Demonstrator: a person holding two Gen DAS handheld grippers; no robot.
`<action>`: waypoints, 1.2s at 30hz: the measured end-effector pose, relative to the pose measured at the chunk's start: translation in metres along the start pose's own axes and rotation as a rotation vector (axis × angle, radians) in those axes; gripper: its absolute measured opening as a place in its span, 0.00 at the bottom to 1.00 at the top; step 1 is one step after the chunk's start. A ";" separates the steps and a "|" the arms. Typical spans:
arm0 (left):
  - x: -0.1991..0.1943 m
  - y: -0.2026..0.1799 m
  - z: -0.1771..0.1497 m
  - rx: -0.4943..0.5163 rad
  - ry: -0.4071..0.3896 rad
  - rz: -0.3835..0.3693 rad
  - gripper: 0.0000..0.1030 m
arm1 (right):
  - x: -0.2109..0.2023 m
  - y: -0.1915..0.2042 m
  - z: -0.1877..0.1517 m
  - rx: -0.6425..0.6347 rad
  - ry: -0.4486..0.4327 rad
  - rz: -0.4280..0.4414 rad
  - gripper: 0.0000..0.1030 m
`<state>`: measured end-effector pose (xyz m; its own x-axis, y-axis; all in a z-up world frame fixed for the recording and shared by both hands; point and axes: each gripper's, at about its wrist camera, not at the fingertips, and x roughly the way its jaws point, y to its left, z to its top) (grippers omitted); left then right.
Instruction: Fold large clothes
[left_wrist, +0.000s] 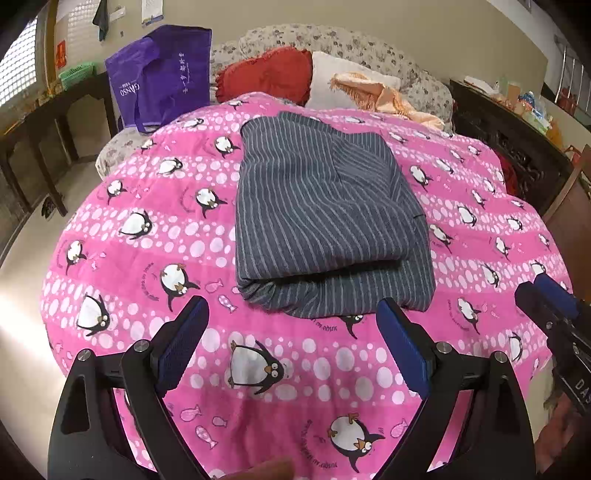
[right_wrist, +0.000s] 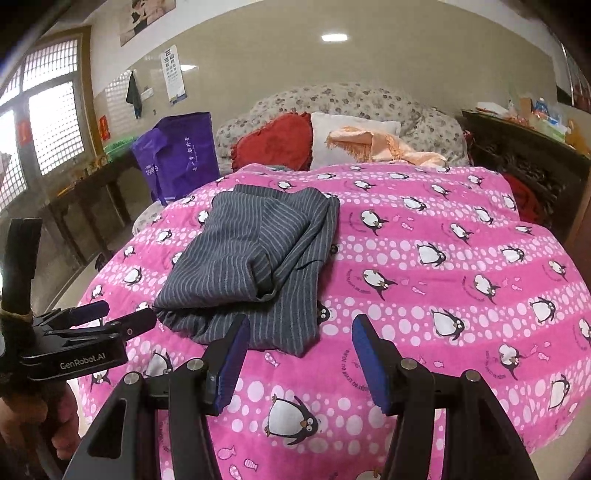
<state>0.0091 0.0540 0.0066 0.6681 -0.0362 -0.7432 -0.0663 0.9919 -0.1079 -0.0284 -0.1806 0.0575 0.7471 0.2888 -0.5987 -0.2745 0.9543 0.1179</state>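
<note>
A grey striped garment (left_wrist: 325, 218) lies folded into a thick rectangle on the pink penguin quilt (left_wrist: 147, 236). My left gripper (left_wrist: 293, 314) hovers just short of its near edge, jaws wide open, nothing between them. In the right wrist view the same folded garment (right_wrist: 251, 266) sits left of centre on the quilt (right_wrist: 461, 266). My right gripper (right_wrist: 301, 328) is open over the quilt, by the garment's near right corner, not touching it. The left gripper (right_wrist: 118, 317) shows at the left edge of that view; the right gripper's fingers (left_wrist: 554, 291) show at the right edge of the left wrist view.
A floral sofa (right_wrist: 369, 103) with a red cushion (right_wrist: 273, 144), a white pillow (right_wrist: 351, 136) and a peach scarf (right_wrist: 388, 147) stands behind the quilt. A purple bag (right_wrist: 177, 155) stands at the back left. A dark wooden table (left_wrist: 48, 110) is on the left, a cluttered dark cabinet (right_wrist: 528, 155) on the right.
</note>
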 end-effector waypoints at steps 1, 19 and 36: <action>0.003 0.000 -0.001 0.001 0.007 0.000 0.89 | 0.001 0.001 0.000 -0.003 -0.001 0.001 0.53; 0.054 -0.004 -0.016 0.013 0.122 0.027 0.89 | 0.035 -0.015 -0.018 0.026 0.054 0.000 0.53; 0.066 -0.007 -0.023 0.024 0.163 0.013 0.89 | 0.040 -0.011 -0.021 0.011 0.054 0.019 0.54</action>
<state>0.0368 0.0419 -0.0564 0.5385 -0.0402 -0.8417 -0.0557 0.9950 -0.0832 -0.0083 -0.1809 0.0158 0.7078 0.3023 -0.6384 -0.2814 0.9497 0.1377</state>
